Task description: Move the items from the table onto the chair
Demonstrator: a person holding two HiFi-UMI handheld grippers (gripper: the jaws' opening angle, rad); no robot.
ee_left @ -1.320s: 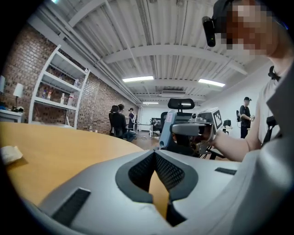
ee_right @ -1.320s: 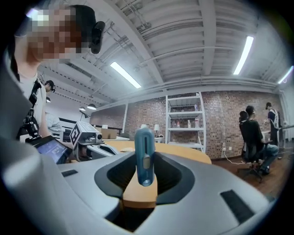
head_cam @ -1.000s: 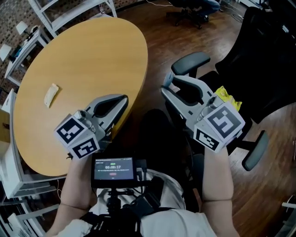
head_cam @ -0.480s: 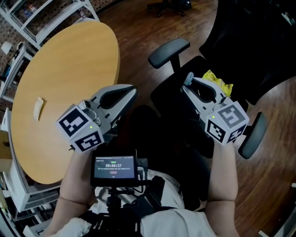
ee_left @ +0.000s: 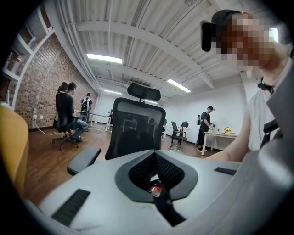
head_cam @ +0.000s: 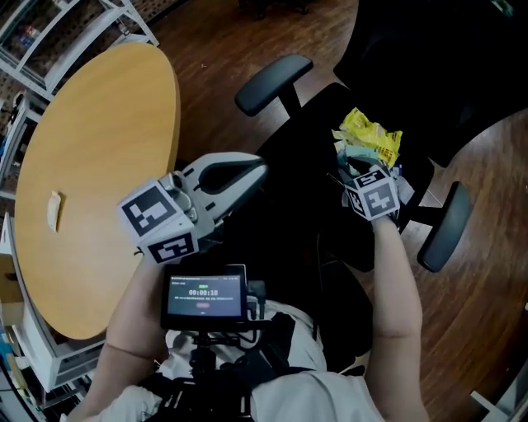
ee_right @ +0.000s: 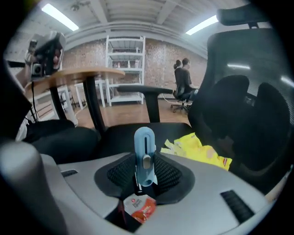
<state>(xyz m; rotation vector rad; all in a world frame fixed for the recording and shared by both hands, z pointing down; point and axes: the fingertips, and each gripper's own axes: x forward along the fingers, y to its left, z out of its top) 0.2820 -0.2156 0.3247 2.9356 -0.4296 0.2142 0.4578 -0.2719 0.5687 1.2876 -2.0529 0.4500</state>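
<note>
My right gripper (head_cam: 353, 169) points steeply down over the black chair's seat (head_cam: 305, 157), shut on a light-blue slotted tool (ee_right: 144, 153) that stands upright between its pads. Right beside it on the seat lies a crumpled yellow packet (head_cam: 371, 136) (ee_right: 197, 149). My left gripper (head_cam: 262, 171) hovers between the table and the chair with its jaws together and nothing in them (ee_left: 154, 153), facing the chair's backrest (ee_left: 138, 124). One small beige item (head_cam: 54, 210) lies on the round wooden table (head_cam: 99, 148) at the left.
The chair's armrests (head_cam: 272, 82) (head_cam: 445, 227) flank the seat. White shelving (head_cam: 49, 25) (ee_right: 126, 69) stands beyond the table. People and other office chairs (ee_left: 66, 114) are far off on the wooden floor. A small screen (head_cam: 205, 293) hangs at my chest.
The right gripper has dropped down and tipped forward onto the chair seat beside the yellow packet, still holding the blue tool. The left gripper has swung right, away from the table.
</note>
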